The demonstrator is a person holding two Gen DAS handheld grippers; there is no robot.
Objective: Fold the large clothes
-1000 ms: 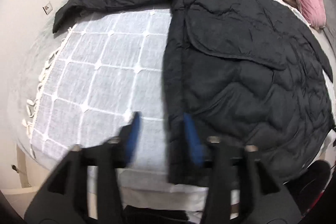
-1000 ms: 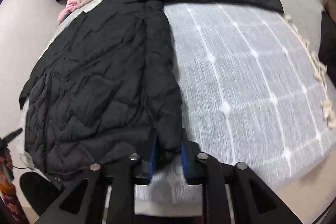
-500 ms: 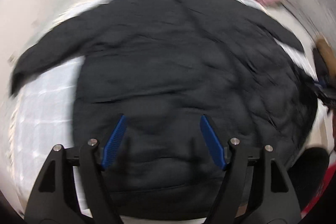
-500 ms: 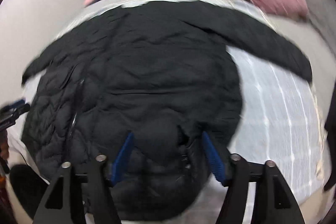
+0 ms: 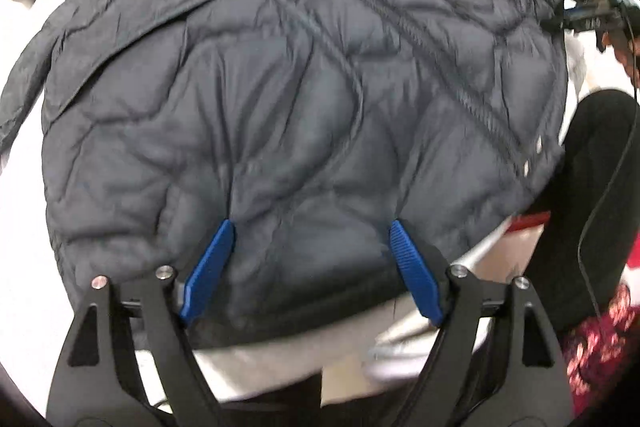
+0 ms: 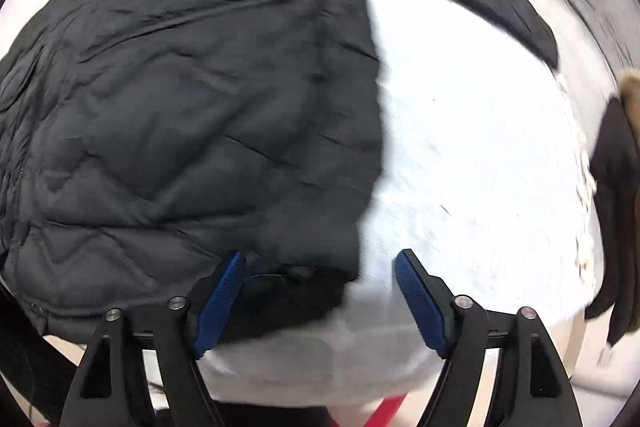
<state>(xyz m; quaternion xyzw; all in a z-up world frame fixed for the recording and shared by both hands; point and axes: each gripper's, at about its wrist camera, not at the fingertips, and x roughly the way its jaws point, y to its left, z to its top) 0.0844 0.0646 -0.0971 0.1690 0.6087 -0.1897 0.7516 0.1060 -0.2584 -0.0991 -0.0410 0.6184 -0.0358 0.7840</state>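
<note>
Black quilted puffer jacket lies flat on white fringed bedspread, one side folded over. Next grip, I judge: take the hem edge through all layers, not just the shell. Left gripper steeply down over the hem, jaws opening, pinching nothing. Right gripper likewise, jaws opening astride the jacket's edge
</note>
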